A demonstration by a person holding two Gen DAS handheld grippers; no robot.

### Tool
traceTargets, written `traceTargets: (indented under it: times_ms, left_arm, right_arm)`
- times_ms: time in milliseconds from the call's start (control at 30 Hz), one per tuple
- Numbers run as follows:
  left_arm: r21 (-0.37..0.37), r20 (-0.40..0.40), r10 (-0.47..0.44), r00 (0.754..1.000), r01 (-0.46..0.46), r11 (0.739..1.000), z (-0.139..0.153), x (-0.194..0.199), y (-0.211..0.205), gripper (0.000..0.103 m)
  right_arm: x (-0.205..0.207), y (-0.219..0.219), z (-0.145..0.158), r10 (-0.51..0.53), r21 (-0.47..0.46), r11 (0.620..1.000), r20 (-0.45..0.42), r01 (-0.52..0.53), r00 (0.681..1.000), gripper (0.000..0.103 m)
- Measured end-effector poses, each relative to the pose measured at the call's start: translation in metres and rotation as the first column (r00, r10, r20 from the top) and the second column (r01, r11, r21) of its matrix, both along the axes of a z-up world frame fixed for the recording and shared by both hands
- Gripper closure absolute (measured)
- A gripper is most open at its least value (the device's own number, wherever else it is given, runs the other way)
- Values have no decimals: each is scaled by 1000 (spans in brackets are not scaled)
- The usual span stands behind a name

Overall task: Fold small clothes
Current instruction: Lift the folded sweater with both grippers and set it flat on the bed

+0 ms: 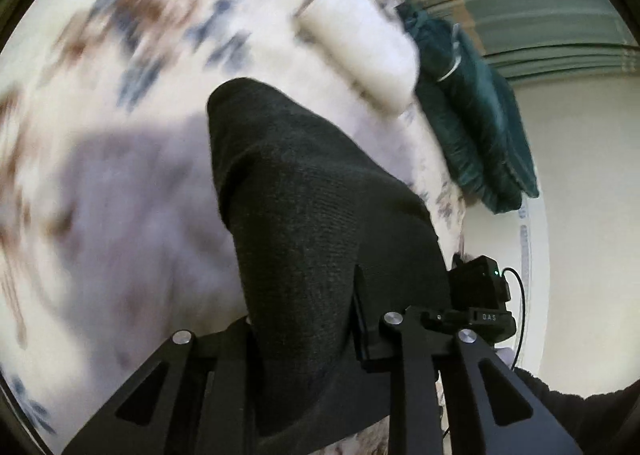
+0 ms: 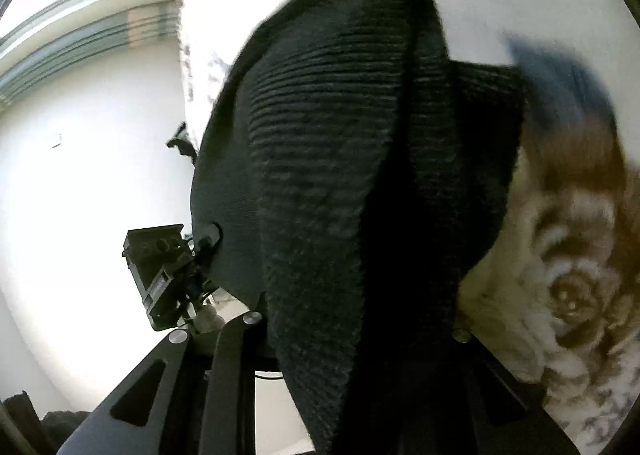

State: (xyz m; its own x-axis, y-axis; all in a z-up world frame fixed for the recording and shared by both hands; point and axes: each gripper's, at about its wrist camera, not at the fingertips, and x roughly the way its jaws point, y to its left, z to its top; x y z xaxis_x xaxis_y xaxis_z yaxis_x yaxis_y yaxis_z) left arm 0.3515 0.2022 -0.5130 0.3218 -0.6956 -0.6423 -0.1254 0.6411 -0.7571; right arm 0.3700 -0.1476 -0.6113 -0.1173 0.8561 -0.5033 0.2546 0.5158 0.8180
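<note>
We hold a dark knit garment between both grippers above a bed covered by a floral bedspread. In the left wrist view the left gripper has its fingers closed on the near edge of the cloth, which runs forward and away from them, its far end reaching over the bedspread towards a white pillow and a dark green bundle by the far edge of the bed. In the right wrist view the right gripper likewise has its fingers clamped on the knit, which fills the middle of that view and drapes ahead in ribbed folds; the other gripper's body shows just left of it. No earlier view is at hand, so we judge only what lies now: the piece hangs between the two grips with its long axis pointing away from both sets of fingers, neither hand clearly nearer. We judge the coming move turns on carrying the held edge forward over the far end, keeping both grips level so the fold lands square.
</note>
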Motion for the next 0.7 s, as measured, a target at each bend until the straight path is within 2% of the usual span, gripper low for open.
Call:
traceTargets:
  times_ms: [67, 200, 333, 400, 533, 667, 700]
  left_arm:
    - [2, 37, -8, 999, 8, 1000, 19, 28, 3, 83]
    - [18, 130, -26, 991, 24, 1000, 59, 122, 4, 83]
    - [44, 192, -43, 980, 35, 998, 69, 219, 3, 83]
    - [65, 208, -62, 976, 49, 997, 66, 272, -3, 83]
    - [93, 204, -93, 975, 75, 993, 41, 346, -12, 82]
    - [187, 139, -115, 984, 88, 978, 6, 400, -23, 79]
    - [236, 114, -112, 987, 82, 968, -4, 409, -26, 76]
  right_arm:
    - [26, 0, 23, -20, 1, 1000, 47, 20, 999, 80]
    - [103, 4, 67, -44, -9, 999, 148, 46, 988, 80]
    - [197, 9, 89, -73, -30, 996, 230, 82, 970, 80]
    - [242, 12, 90, -82, -51, 994, 259, 98, 962, 80]
    - [320, 13, 75, -102, -100, 986, 283, 136, 954, 80]
    - [369, 15, 45, -111, -170, 972, 280, 163, 954, 80]
    - [378, 17, 37, -101, -197, 967, 280, 160, 955, 80]
